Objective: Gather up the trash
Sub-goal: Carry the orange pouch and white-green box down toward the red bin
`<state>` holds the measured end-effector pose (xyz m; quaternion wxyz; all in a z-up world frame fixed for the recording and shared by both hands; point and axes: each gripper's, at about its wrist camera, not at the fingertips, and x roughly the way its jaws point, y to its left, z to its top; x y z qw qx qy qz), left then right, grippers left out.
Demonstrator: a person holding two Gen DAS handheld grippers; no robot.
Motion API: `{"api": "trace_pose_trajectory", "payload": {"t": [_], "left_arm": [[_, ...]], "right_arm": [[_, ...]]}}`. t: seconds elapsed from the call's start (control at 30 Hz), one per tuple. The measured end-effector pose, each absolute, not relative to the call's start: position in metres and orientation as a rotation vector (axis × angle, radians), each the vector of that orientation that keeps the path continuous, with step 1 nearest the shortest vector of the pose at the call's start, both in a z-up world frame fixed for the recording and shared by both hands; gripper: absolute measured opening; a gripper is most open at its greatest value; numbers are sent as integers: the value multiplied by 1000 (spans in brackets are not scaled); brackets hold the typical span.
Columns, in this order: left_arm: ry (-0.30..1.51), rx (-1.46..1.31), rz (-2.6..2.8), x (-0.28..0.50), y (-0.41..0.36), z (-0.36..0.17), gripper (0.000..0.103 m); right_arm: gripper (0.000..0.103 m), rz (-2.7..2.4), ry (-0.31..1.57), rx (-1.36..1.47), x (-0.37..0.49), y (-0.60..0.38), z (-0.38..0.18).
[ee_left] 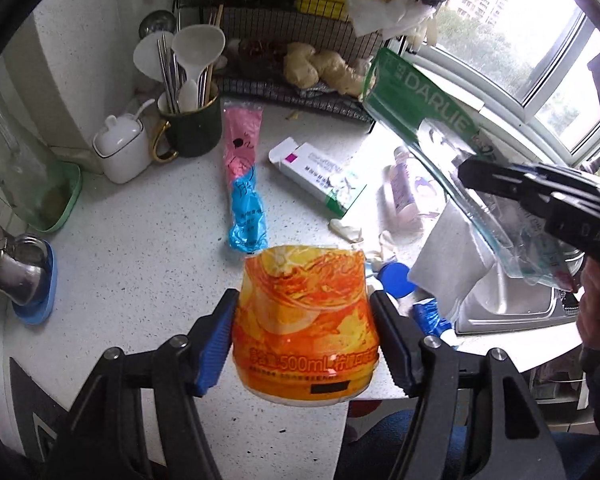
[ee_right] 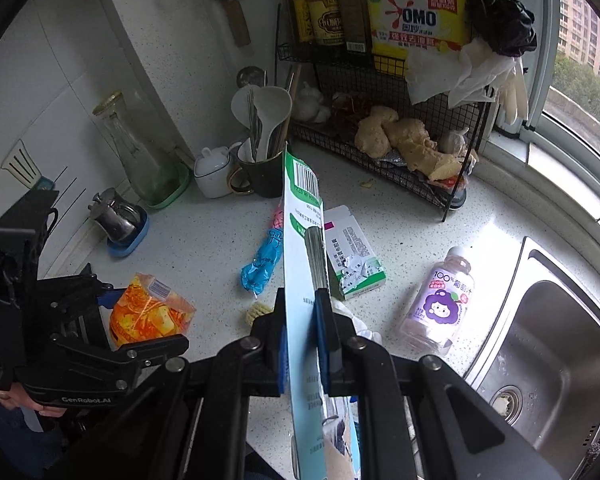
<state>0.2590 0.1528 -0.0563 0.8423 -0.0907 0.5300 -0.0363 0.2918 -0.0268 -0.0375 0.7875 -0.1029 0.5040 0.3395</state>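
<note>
My left gripper (ee_left: pixel 302 344) has its jaws clenched on the orange drink wrapper (ee_left: pixel 304 320), lifted above the desk (ee_left: pixel 140 248). My right gripper (ee_right: pixel 302 336) pinches the green toothpaste package (ee_right: pixel 300 240) edge-on. Beyond the wrapper lie a pink-and-blue bag (ee_left: pixel 242 184) and a torn carton (ee_left: pixel 316 176), with the wire rack (ee_left: pixel 300 92) farthest.

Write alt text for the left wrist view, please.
The left hand-held gripper clamps an orange drink-label wrapper above a cluttered white countertop; at right, the right hand-held gripper holds a clear Darlie package.
</note>
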Motion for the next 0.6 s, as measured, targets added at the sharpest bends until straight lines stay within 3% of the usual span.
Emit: {"api": "trace_pose_trajectory", "payload": {"t": [0.17, 0.47, 0.6], "left_arm": [[1085, -176, -85, 249, 137, -44, 64], [1139, -149, -93, 235, 119, -63, 64], [1147, -152, -103, 232, 115, -64, 64]], "right_arm": [[10, 733, 1021, -269, 285, -36, -42], [10, 693, 1118, -271, 276, -46, -78], [10, 711, 982, -225, 268, -52, -49]]}}
